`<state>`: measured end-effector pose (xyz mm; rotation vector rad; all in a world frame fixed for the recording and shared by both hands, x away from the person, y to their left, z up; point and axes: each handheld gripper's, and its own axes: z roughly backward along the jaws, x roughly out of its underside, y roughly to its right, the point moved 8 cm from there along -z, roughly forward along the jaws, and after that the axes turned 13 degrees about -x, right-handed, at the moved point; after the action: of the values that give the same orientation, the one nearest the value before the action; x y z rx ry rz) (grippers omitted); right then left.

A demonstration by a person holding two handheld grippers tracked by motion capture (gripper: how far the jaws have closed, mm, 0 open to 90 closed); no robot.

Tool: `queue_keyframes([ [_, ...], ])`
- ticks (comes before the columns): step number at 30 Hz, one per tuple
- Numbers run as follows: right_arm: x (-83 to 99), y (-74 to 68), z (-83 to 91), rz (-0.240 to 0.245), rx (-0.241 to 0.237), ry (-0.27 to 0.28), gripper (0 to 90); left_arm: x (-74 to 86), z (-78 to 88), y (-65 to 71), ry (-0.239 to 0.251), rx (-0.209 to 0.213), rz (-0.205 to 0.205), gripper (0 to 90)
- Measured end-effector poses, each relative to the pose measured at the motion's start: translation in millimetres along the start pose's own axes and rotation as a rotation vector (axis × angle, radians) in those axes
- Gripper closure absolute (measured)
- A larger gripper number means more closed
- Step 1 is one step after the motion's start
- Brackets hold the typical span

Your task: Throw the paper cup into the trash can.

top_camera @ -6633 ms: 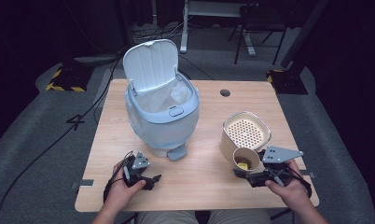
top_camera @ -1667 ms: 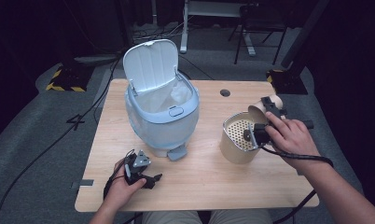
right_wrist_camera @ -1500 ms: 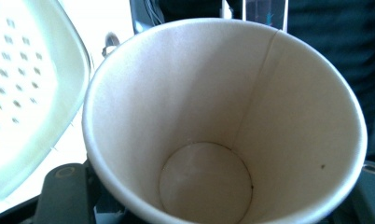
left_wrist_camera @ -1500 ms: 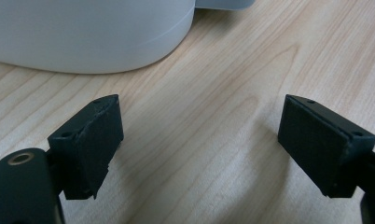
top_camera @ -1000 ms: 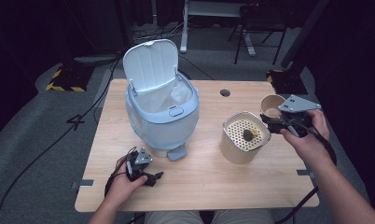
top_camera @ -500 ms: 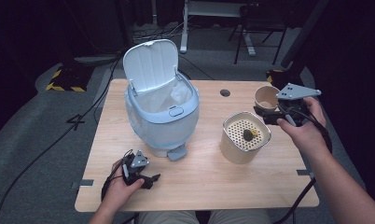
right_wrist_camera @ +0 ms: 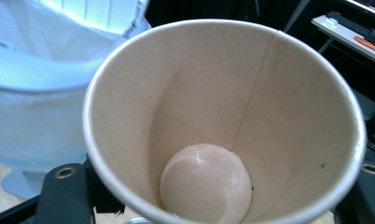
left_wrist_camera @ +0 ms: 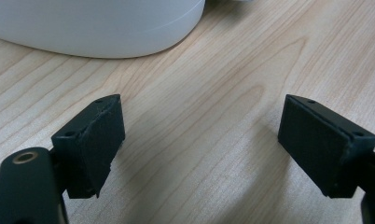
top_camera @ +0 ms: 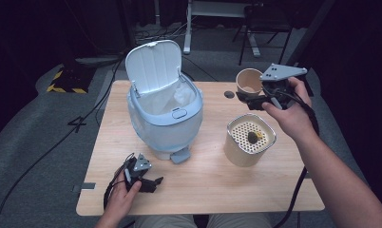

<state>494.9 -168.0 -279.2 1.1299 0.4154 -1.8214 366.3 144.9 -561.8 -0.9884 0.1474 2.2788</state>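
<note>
**Carrying the emptied cup to the open bin**

Landmark throughout: the pale blue plastic pedal bin (top_camera: 164, 116), standing with its lid raised and a clear liner inside, on the light wooden desk (top_camera: 213, 190).

Near the bin's front-left foot, the left tool (top_camera: 151, 183) lies low on the desk in the person's left hand (top_camera: 125, 192); in the left gripper view its black pads (left_wrist_camera: 90, 140) stand wide apart with bare wood between them, gripping nothing; it is best left parked there, well clear of the bin's pedal.

To the right of the bin and toward its front stands the cream, rounded-square canister with a perforated strainer top (top_camera: 250, 138), a small dark lump with a yellow bit resting on the mesh; it is well apart from the bin and need not be touched.

To the right of the bin and level with its back, the right tool (top_camera: 251, 99) is raised above the desk, its jaws clamped on the wall of a tan paper cup (top_camera: 249, 81); the right gripper view looks into the cup (right_wrist_camera: 223, 121), which appears drained, with a faint wet sheen on its base.

Judging by this, the step in hand is moving the cup toward the bin's mouth; do it well by keeping the cup's rim above the bin's rim, bringing it over the liner rather than the lid, holding a light squeeze so the thin wall does not buckle; part the jaws only once the cup hangs squarely over the opening.
</note>
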Motion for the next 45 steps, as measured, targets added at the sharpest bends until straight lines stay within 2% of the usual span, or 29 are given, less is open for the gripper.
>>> queue_keyframes([
  [6, -23.9, -7.1, -15.3, 0.008, -0.033, 0.010, 28.2, 0.2, 0.1, 0.0, -0.003, 0.000, 0.000, 15.1],
  [11, -34.8, -12.6, -23.6, 0.016, -0.046, 0.015, 28.2, -0.2, -0.5, 0.1, -0.004, 0.003, 0.000, 13.7],
  [17, -54.7, -25.9, -43.7, -0.014, -0.097, 0.061, 28.2, -1.9, -2.9, -0.7, -0.011, 0.003, -0.014, 10.5],
  [23, -65.1, -35.5, -57.5, -0.006, -0.120, 0.065, 28.2, -3.1, -4.7, 0.0, -0.012, 0.012, -0.017, 8.9],
  [27, -77.2, -47.6, -74.4, -0.010, -0.155, 0.076, 28.1, -3.3, -5.3, 0.3, -0.017, 0.014, -0.016, 7.4],
  [34, -86.6, -59.5, -92.1, -0.052, -0.217, 0.112, 28.1, -3.3, -5.2, 0.4, -0.017, 0.014, -0.016, 7.4],
  [40, -88.1, -67.1, -107.7, -0.063, -0.249, 0.103, 27.9, -3.3, -5.3, 0.4, -0.017, 0.014, -0.016, 7.4],
  [45, -87.2, -72.4, -124.2, -0.111, -0.275, 0.097, 27.5, -3.3, -5.2, 0.4, -0.017, 0.014, -0.016, 7.4],
])
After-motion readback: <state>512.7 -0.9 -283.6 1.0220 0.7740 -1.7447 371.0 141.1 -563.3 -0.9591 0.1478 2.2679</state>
